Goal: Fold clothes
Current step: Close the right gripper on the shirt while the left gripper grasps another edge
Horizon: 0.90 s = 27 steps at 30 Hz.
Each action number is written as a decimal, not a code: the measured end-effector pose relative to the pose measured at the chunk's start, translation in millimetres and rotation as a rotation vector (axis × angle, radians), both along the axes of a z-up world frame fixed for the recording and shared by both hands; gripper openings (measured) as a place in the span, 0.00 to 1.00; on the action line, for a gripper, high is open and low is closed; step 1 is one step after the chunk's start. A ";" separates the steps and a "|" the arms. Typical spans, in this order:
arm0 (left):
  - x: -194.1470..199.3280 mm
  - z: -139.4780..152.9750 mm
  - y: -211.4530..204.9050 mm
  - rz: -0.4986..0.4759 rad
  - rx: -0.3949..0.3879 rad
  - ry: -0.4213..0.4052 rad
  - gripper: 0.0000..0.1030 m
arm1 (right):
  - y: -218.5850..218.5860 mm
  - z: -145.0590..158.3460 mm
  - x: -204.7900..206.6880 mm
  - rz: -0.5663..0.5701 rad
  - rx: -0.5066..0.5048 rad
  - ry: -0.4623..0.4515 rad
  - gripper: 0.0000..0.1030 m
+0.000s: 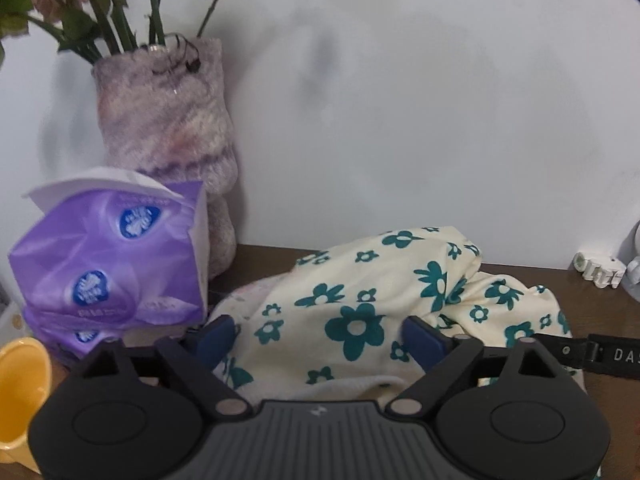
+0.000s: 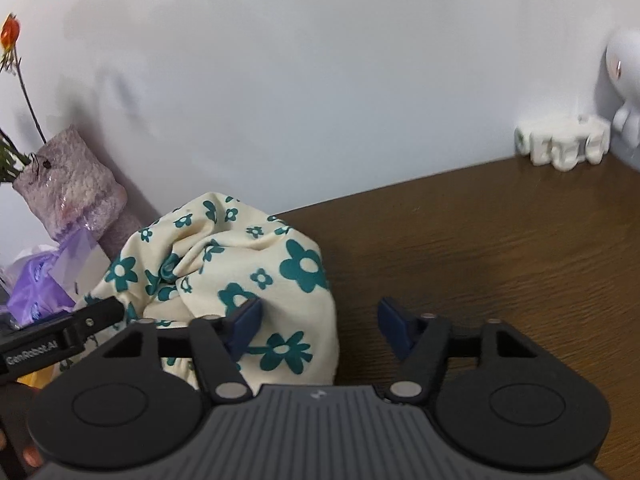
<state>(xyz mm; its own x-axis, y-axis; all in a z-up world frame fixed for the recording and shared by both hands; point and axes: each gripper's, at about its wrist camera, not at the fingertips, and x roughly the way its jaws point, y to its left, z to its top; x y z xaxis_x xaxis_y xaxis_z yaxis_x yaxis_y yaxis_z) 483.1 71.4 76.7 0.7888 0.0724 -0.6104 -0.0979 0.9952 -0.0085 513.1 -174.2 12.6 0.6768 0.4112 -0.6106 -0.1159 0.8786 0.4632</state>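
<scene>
A cream garment with teal flowers lies crumpled on the brown wooden table. My left gripper stands open right at the heap, its blue fingertips wide apart on either side of the cloth. In the right wrist view the same garment is bunched at left centre. My right gripper is open at the heap's right edge: the left fingertip lies over the cloth, the other one over bare table. Neither gripper holds anything.
A purple tissue pack and a fuzzy lilac vase with flowers stand at the left by the white wall. A yellow cup is at the near left. White ornaments sit at the far right. Bare table spreads to the right.
</scene>
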 end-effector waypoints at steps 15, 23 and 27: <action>1.3 -7.1 1.4 -0.038 -0.049 0.027 0.79 | -2.8 -15.4 7.5 0.037 0.137 0.017 0.35; -2.7 -7.2 -2.8 -0.061 -0.039 0.004 0.47 | 2.0 -14.6 1.2 0.032 0.142 -0.035 0.25; -7.2 -4.5 -7.9 -0.081 -0.002 -0.013 0.35 | 4.3 -10.6 -1.1 0.034 0.094 -0.047 0.15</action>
<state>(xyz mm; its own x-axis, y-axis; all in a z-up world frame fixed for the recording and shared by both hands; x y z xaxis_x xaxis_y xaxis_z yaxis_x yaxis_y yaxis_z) 475.9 63.4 72.2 0.7998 0.0067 -0.6002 -0.0169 0.9998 -0.0114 511.9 -169.9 1.9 0.6882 0.4886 -0.5364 -0.1684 0.8266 0.5370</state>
